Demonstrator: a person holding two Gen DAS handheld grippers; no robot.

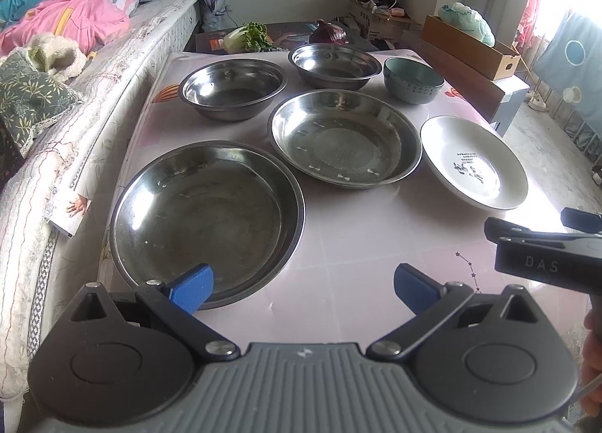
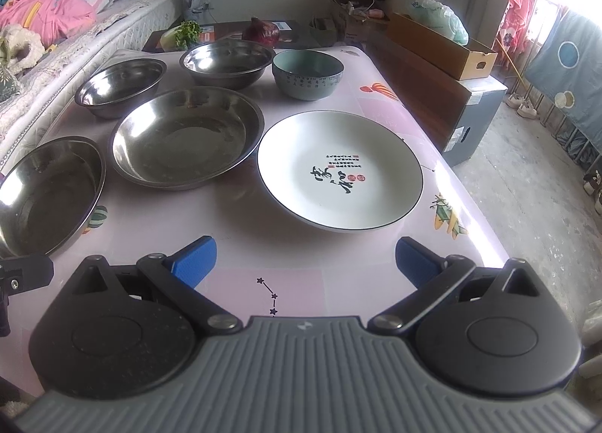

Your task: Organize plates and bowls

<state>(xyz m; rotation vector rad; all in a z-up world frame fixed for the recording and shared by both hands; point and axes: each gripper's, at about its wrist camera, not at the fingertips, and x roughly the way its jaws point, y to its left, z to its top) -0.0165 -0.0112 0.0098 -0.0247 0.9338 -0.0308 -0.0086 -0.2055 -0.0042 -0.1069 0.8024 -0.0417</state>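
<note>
You've got both grippers hanging over the near table (image 2: 233, 214) edge, fingers spread wide and empty: left gripper (image 1: 303, 288) at the nearest steel plate's (image 1: 207, 222) rim, right gripper (image 2: 305, 260) facing the white plate (image 2: 340, 169), probably first picks. Nothing is stacked; every dish sits apart. Count: two steel plates, second one (image 1: 344, 137) mid-table; two steel bowls (image 1: 231, 88) (image 1: 335, 64) at the back; one green bowl (image 1: 413, 80); one white plate.

Red onion (image 1: 328, 32) and leafy greens (image 1: 248, 36) beyond the table (image 1: 357, 245); bed (image 1: 94, 68) alongside.
</note>
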